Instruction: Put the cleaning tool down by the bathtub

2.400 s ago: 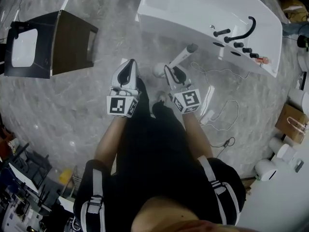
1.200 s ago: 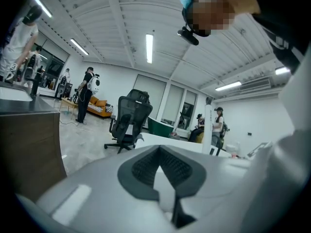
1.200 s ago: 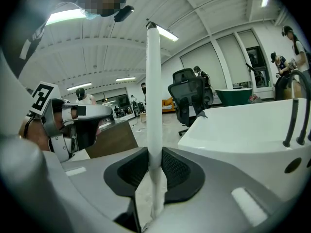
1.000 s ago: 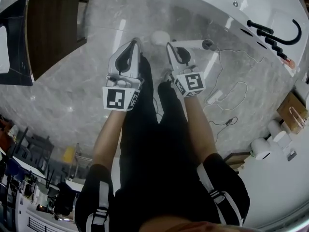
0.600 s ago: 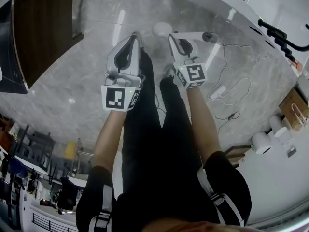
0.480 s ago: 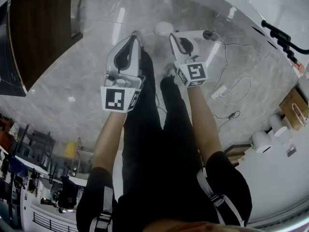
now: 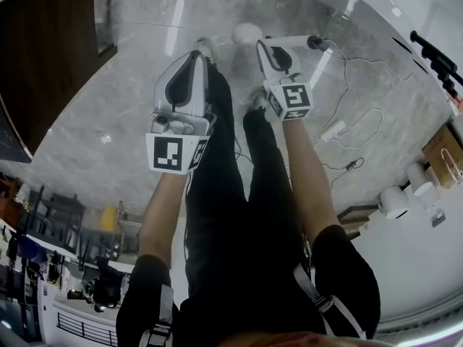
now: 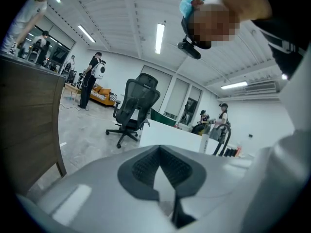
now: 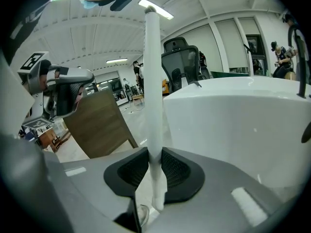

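- State, right tongs (image 7: 268, 47): clenched on slender white plastic handle of cleaning tool (image 9: 153, 72). Handle passes between pads and extends beyond tips.
- Tool's round white head (image 7: 247, 33): just ahead, between tips of both tongs, over grey marble floor (image 7: 130, 114).
- State, left tongs (image 8: 159, 149): clenched, nothing between pads.
- Glossy white bathtub (image 9: 233, 115): near, right of right tongs.
- Contact between tool and floor: cannot tell.

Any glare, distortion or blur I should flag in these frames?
Head view: ceiling-light glare streaks on the glossy floor; strong fisheye bending. Left gripper view: dark vignetted corners, straight lines bowed. Right gripper view: same vignette; the cleaning tool is in clear focus.
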`<state>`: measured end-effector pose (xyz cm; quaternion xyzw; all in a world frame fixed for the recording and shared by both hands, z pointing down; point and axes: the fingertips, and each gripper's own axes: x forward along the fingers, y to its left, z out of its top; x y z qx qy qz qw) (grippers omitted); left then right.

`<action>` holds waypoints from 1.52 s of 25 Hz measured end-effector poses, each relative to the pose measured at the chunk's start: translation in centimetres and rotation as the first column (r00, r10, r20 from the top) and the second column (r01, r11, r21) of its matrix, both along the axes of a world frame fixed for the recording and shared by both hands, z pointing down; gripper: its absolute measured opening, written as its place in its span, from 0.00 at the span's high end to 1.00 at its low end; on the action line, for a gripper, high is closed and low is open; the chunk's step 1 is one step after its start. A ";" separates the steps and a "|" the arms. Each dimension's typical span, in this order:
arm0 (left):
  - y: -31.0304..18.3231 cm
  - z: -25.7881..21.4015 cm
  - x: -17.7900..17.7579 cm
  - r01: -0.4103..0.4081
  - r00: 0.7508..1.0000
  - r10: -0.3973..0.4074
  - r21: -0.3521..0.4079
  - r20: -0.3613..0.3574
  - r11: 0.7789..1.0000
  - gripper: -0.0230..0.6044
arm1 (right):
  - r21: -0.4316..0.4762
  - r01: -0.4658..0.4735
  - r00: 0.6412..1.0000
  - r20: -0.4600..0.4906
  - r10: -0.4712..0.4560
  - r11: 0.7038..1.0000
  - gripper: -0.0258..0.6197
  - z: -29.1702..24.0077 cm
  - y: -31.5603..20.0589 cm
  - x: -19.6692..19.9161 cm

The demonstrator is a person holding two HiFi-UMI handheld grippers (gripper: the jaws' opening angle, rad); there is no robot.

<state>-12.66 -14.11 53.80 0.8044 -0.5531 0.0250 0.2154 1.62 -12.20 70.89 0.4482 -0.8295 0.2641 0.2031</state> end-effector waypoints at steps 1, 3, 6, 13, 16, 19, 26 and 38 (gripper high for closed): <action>-0.1 0.5 -0.1 0.000 1.000 0.000 -0.001 -0.002 1.000 0.95 | -0.005 0.000 1.000 -0.002 0.000 1.000 0.83 0.8 -0.1 -0.1; -0.3 1.4 -0.2 0.001 1.000 -0.001 -0.007 -0.002 1.000 0.95 | -0.017 0.001 1.000 -0.006 -0.001 1.000 0.83 2.4 -0.2 -0.3; -0.6 2.8 -0.4 -0.004 1.000 0.004 -0.019 0.001 1.000 0.95 | -0.033 -0.001 1.000 -0.016 0.001 0.999 0.83 4.7 -0.4 -0.6; -1.5 5.8 -1.3 -0.014 1.000 0.014 -0.031 0.005 0.999 0.95 | -0.059 0.001 0.999 -0.046 -0.004 0.998 0.83 9.7 -1.1 -1.2; -2.3 7.0 -1.5 -0.020 1.000 0.020 -0.032 0.003 0.999 0.95 | -0.069 0.000 0.999 -0.052 -0.003 0.998 0.83 11.6 -1.5 -1.5; -2.8 7.9 -1.5 -0.032 0.999 0.032 -0.032 0.002 0.999 0.95 | -0.079 -0.003 0.998 -0.056 -0.001 0.997 0.83 13.4 -1.6 -1.7; -4.1 9.3 -1.7 -0.036 0.999 0.036 -0.029 0.000 0.999 0.95 | -0.111 -0.001 0.997 -0.073 -0.007 0.994 0.83 16.9 -2.0 -2.2; -6.1 12.3 -1.9 -0.049 0.999 0.048 -0.045 -0.014 0.998 0.95 | -0.168 0.008 0.994 -0.107 -0.026 0.986 0.83 22.8 -2.8 -2.4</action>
